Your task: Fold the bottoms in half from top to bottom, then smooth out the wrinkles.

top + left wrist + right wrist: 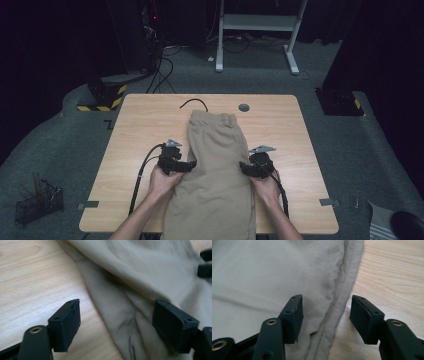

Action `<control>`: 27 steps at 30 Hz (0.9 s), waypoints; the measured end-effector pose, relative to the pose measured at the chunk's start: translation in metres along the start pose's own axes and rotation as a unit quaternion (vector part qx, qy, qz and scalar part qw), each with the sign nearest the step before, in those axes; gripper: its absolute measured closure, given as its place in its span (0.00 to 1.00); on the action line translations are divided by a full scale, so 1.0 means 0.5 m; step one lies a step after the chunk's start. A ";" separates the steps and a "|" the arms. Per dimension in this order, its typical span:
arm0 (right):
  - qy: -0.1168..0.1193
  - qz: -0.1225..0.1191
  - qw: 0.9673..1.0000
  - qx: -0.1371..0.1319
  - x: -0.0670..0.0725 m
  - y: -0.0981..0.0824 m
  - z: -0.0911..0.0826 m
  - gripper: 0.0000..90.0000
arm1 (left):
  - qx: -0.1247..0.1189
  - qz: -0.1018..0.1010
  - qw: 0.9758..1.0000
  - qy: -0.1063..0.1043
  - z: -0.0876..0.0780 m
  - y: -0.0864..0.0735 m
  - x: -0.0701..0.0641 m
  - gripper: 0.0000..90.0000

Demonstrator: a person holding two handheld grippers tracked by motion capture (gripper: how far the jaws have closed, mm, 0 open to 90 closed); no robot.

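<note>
A pair of khaki trousers (216,165) lies lengthwise down the middle of the wooden table (135,125), waistband at the far end, legs hanging over the near edge. My left gripper (189,165) sits at the trousers' left edge, open, its jaws straddling the cloth's side seam (112,315). On the opposite side my right gripper (243,168) is open too, with the right seam (337,312) between its jaws. Neither pair of jaws has closed on the fabric (262,277).
A black cable (194,102) and a grey round cap (244,107) lie at the table's far edge. A wire basket (37,202) stands on the floor at the left. A white desk frame (257,25) stands beyond the table.
</note>
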State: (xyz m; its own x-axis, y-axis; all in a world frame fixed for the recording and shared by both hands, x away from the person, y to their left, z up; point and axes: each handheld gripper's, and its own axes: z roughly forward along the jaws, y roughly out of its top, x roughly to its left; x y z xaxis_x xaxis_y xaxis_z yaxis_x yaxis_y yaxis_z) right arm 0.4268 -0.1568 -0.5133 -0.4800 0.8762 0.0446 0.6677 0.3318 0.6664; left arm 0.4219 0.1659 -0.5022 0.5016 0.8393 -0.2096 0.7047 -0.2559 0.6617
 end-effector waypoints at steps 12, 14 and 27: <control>-0.009 -0.017 1.000 0.002 0.031 -0.020 -0.015 0.52 | 0.027 0.062 0.995 0.068 0.028 -0.009 -0.032 0.32; -0.009 -0.016 1.000 0.000 0.034 -0.021 -0.016 0.56 | 0.025 0.071 0.995 0.068 0.028 -0.010 -0.039 0.40; 0.033 -0.035 0.999 -0.006 0.046 -0.023 -0.016 0.94 | 0.010 0.070 0.997 0.027 0.029 -0.011 -0.045 0.88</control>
State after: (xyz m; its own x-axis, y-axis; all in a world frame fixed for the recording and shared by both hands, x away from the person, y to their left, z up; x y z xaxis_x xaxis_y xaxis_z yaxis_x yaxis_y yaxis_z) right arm 0.4034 -0.1435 -0.5141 -0.5627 0.8254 0.0459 0.6235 0.3873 0.6792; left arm 0.4139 0.1418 -0.5115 0.5684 0.8192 -0.0766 0.6399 -0.3816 0.6670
